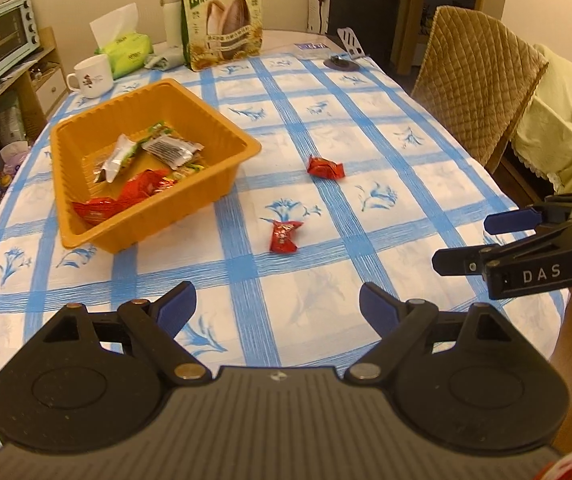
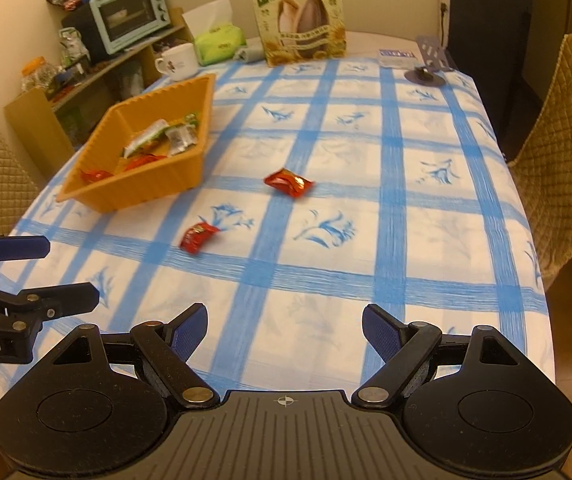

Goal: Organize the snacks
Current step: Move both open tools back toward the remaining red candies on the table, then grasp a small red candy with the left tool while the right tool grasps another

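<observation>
Both grippers spread wide and empty; nearer red candy lies ahead of left gripper, long axis pointing away, right gripper farther off.

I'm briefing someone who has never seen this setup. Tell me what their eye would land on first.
The orange tray at the table's left, already holding several snack packets, stands out against the blue-checked tablecloth. Two red candies lie loose on the cloth to its right. At the far edge, a big sunflower-seed bag stands upright, while the left hand-held gripper and the right hand-held gripper hang open and empty.
</observation>
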Motion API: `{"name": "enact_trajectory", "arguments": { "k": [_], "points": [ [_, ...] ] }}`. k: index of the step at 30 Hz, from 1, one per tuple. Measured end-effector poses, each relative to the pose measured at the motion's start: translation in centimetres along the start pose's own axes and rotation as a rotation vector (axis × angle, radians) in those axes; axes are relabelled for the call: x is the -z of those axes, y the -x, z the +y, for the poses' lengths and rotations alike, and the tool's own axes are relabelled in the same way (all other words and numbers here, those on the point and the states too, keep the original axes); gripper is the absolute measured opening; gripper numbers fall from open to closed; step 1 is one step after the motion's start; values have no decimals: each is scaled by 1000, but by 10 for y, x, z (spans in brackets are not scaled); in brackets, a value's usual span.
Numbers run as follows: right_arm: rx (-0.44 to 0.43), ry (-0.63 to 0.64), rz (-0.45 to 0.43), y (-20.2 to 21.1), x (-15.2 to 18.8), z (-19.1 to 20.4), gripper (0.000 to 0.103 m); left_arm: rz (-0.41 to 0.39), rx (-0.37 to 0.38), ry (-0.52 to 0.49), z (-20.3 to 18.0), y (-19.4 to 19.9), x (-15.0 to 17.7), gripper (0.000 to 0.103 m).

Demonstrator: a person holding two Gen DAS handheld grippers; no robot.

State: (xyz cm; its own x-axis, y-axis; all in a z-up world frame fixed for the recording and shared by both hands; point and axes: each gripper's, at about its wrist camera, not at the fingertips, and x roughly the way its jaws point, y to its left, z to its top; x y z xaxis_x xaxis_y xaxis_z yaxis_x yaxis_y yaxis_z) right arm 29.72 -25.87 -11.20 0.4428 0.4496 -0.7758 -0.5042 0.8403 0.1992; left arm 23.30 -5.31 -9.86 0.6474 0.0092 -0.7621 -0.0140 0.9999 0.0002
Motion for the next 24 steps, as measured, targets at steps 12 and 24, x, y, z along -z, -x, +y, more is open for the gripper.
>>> {"name": "enact_trajectory", "arguments": {
  "k": [12, 24],
  "points": [
    [29, -8, 27, -22, -3, -11, 84, 32, 13, -41, -5, -36, -3, 81],
    [46, -29, 32, -39, -12, -20, 84, 32, 27, -98, -11, -75, -20, 67]
  ]
}}
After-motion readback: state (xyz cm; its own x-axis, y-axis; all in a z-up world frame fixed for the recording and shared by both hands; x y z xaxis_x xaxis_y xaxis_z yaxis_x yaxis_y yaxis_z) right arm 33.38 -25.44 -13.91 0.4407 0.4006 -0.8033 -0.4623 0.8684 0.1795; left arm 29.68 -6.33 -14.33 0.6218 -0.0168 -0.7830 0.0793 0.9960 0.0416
